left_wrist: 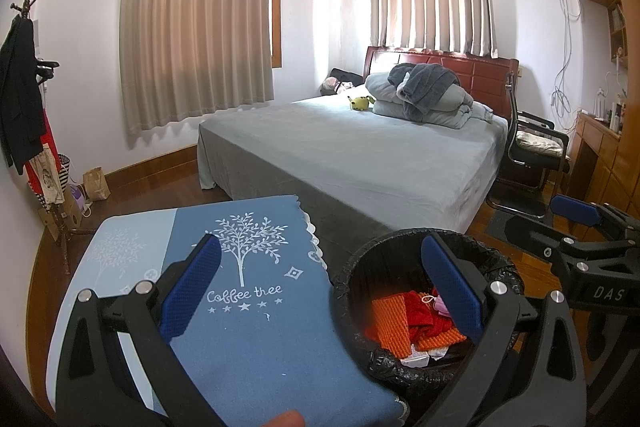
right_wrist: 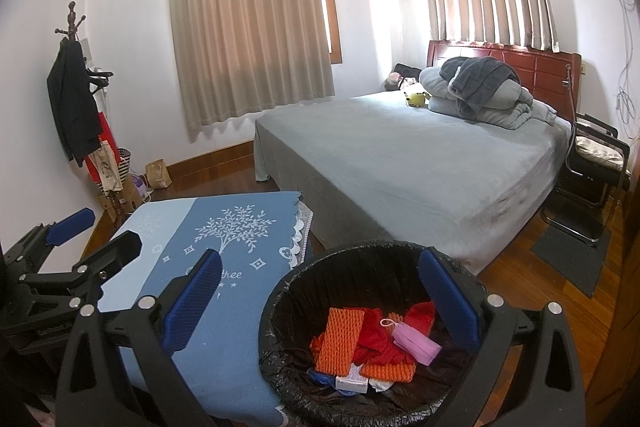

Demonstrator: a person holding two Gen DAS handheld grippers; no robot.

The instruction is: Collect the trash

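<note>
1. both your tongs hang spread and empty: left gripper [left_wrist: 320, 291], right gripper [right_wrist: 320, 303].
2. the trash [right_wrist: 376, 343] already lies in the bin [right_wrist: 280, 379] beside the table [left_wrist: 256, 339].
3. dip carelessly and you could snag the black liner [left_wrist: 384, 359], dragging it off the rim.

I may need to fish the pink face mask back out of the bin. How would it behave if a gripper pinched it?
The pink face mask looks like thin pleated fabric, so probably floppy and very light. It lies loose on top of the orange foam netting, so it should lift free easily. Its ear loop may snag on neighbouring trash.
</note>
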